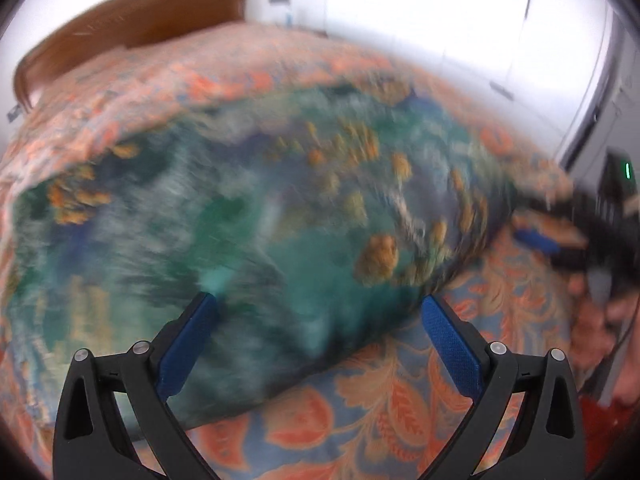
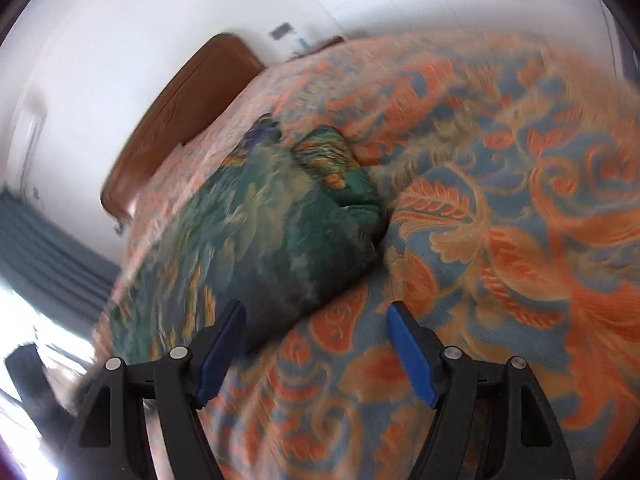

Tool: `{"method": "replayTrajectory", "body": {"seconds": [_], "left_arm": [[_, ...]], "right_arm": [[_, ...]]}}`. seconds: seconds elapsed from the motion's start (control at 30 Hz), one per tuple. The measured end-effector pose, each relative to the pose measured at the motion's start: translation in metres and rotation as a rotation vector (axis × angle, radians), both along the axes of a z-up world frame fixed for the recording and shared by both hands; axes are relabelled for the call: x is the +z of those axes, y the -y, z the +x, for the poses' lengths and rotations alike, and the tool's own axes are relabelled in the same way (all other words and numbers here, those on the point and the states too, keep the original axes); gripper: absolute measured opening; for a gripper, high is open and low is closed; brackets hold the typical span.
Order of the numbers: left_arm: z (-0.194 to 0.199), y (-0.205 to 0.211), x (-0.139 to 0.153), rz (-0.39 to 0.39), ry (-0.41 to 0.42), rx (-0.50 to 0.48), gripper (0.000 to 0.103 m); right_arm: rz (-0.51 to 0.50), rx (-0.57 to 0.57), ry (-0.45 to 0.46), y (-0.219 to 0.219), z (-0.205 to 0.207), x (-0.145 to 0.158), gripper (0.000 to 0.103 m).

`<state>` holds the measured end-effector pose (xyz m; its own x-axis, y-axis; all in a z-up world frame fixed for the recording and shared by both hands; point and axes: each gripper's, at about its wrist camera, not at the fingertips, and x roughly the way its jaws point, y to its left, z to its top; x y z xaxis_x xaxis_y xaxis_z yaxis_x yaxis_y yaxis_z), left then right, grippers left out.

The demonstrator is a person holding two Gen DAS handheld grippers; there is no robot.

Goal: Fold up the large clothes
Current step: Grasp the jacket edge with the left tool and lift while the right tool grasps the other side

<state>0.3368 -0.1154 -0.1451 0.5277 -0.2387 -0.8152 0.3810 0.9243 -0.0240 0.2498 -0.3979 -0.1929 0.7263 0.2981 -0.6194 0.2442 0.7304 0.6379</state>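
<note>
Both sets of tongs, left (image 1: 320,312) and right (image 2: 316,320), hang released above a teal, gold-flecked garment (image 1: 240,216) spread on a bed's orange-and-blue floral bedspread (image 2: 500,220), wooden headboard (image 1: 136,24) beyond.

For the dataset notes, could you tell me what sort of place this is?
Most likely a bedroom: a wooden headboard stands against a white wall, and an orange-and-blue bedspread covers the bed with a green patterned garment on it.
</note>
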Motion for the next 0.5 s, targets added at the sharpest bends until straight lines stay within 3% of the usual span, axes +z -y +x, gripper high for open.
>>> {"method": "replayTrajectory", "body": {"seconds": [0.17, 0.27, 0.33, 0.4, 0.5], "left_arm": [[0.002, 0.017, -0.022, 0.121, 0.010, -0.029, 0.102], [-0.002, 0.013, -0.016, 0.123, -0.001, -0.044, 0.102], [-0.003, 0.002, 0.001, 0.069, -0.030, -0.028, 0.101], [0.001, -0.011, 0.025, -0.016, -0.046, -0.007, 0.101], [0.010, -0.023, 0.070, -0.137, -0.029, 0.017, 0.101]], "right_arm": [[0.190, -0.016, -0.061, 0.008, 0.045, -0.029, 0.079], [0.260, -0.046, -0.061, 0.008, 0.061, -0.041, 0.076], [0.238, -0.049, -0.047, 0.004, 0.062, -0.039, 0.048], [0.174, -0.045, -0.012, -0.004, 0.056, -0.028, 0.034], [-0.030, -0.006, 0.086, -0.028, 0.040, 0.010, 0.028]]}}
